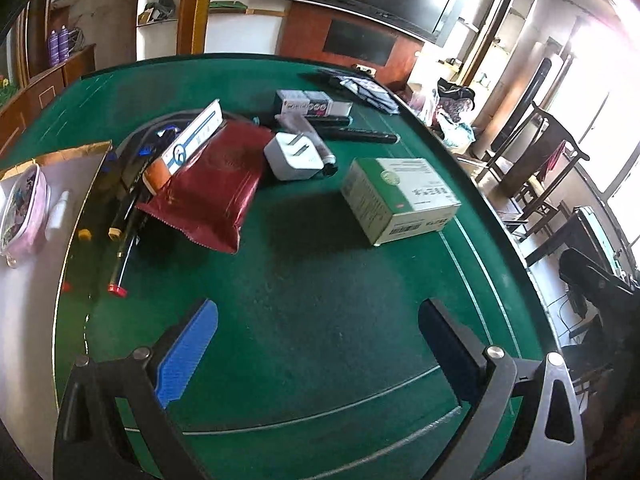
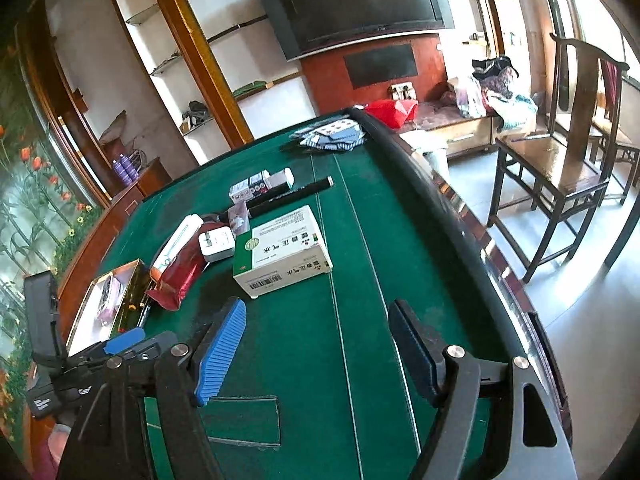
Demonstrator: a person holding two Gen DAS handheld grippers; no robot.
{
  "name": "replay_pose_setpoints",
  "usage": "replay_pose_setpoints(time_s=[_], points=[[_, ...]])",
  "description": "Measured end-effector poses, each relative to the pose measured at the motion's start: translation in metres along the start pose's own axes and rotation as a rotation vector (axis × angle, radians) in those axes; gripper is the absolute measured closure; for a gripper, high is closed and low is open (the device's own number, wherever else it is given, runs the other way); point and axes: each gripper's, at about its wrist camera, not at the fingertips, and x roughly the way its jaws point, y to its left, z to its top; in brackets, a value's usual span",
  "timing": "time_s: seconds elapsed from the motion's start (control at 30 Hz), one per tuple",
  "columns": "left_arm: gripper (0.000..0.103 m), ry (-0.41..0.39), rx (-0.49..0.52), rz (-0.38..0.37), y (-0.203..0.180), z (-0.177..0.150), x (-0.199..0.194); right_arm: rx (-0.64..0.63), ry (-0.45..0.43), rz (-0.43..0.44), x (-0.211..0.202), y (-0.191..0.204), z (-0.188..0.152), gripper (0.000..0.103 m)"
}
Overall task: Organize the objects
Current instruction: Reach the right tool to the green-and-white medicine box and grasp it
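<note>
Green-and-white carton [image 1: 400, 199], our landmark, lies flat on the green table mat [image 1: 304, 320]. Beside it, toward the tray, we list a white plug adapter [image 1: 293, 156] touching a dark red foil pouch [image 1: 208, 190]; a long white-and-blue box [image 1: 192, 140] leans on the pouch. Beyond the carton we note black pens [image 1: 360, 135] and small printed boxes [image 1: 306, 104]. Farther past the pouch, a shallow tray [image 1: 86, 160] holds a pink pouch [image 1: 22, 212]. We hold both tools above bare mat short of the carton: left gripper [image 1: 316, 320] spread wide, right gripper [image 2: 316, 322] parted, neither carrying anything.
</note>
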Motion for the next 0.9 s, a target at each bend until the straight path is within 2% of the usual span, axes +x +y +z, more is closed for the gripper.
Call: replay_pose_setpoints(time_s=[0.13,0.27,0.47,0.67,0.73,0.83,0.9], points=[[0.003,0.018,-0.026,0.017,0.008,-0.001,0.014,0.002,0.016,-0.002,0.009,0.001,-0.001,0.025],[0.003,0.043,-0.054,0.035,0.015,0.000,0.030,0.027,0.054,0.038,0.021,0.000,0.003,0.025],[0.002,-0.010,-0.026,0.061,0.017,-0.005,0.032,0.089,0.069,0.038,0.053,-0.014,0.045,0.025],[0.000,0.023,0.084,0.177,-0.004,-0.007,0.044,0.172,0.133,0.123,0.111,-0.011,0.094,0.025],[0.001,0.032,0.102,0.197,-0.007,-0.007,0.046,0.172,0.161,0.112,0.133,-0.002,0.106,0.025],[0.001,0.032,0.106,0.193,-0.005,-0.007,0.047,0.109,0.231,0.080,0.170,0.017,0.119,0.025],[0.001,0.029,0.103,0.176,-0.002,-0.007,0.046,0.087,0.294,0.103,0.192,0.028,0.121,0.025]])
